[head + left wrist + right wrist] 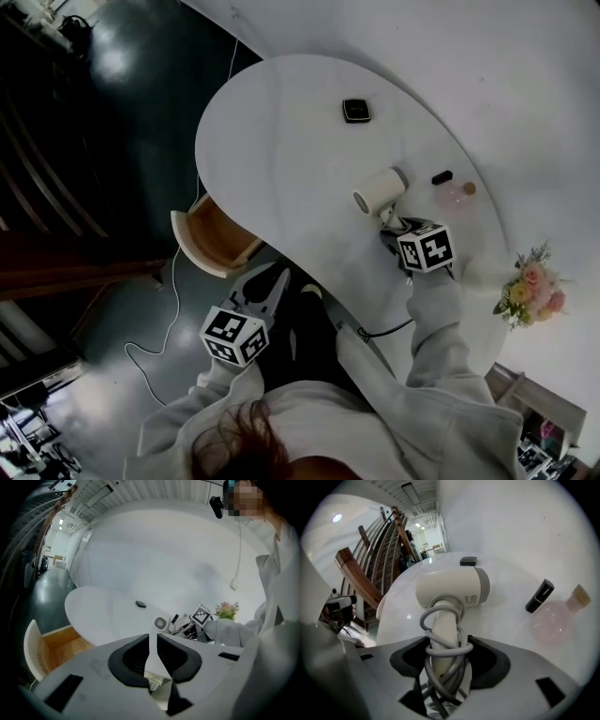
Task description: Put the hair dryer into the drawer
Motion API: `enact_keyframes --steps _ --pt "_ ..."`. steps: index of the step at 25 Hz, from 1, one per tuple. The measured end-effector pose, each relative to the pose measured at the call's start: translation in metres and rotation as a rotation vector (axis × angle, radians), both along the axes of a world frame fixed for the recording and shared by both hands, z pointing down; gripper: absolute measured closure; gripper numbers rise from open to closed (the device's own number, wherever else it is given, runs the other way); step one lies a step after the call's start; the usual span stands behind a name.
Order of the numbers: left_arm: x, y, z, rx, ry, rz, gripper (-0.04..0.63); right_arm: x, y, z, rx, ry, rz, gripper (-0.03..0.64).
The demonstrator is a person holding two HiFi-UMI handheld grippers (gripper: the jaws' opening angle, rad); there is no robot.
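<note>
The cream hair dryer (378, 190) lies on the white table (281, 141), its grey cord wound round the handle. My right gripper (390, 225) comes down on it from the near side. In the right gripper view the right gripper (445, 649) is shut on the handle and cord, and the dryer's barrel (452, 588) sticks out ahead. The open wooden drawer (214, 239) juts out under the table's left edge. My left gripper (267, 284) hangs off the table just right of the drawer. The left gripper (153, 637) has its jaws almost together with nothing between them. The drawer (61, 644) shows at lower left of that view.
On the table beyond the dryer are a small black square device (356, 111), a black tube (442, 176) and a pink round bottle (457, 194). A bunch of flowers (532, 286) stands at the right end. A cable trails over the dark floor (122, 141) on the left.
</note>
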State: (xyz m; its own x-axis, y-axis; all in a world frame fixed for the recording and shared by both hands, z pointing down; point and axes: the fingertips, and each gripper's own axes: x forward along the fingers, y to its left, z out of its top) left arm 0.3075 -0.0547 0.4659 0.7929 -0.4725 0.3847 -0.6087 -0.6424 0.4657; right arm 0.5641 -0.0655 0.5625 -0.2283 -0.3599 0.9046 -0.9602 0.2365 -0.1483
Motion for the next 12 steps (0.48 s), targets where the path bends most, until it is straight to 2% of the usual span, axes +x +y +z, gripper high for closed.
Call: enact_keyframes --steps 3,7,12 --pt "-0.004 0.002 -0.002 0.008 -0.002 -0.009 0.537 -0.013 0.004 -0.004 0.025 -0.061 0.035 0.318" --pt "-0.011 -0.003 -0.003 0.016 0.003 -0.021 0.537 -0.028 0.006 -0.007 0.056 -0.060 0.053 0.319" --pt "-0.030 -0.012 -0.009 0.047 0.009 -0.019 0.537 -0.049 0.008 -0.012 0.075 -0.115 0.103 0.321"
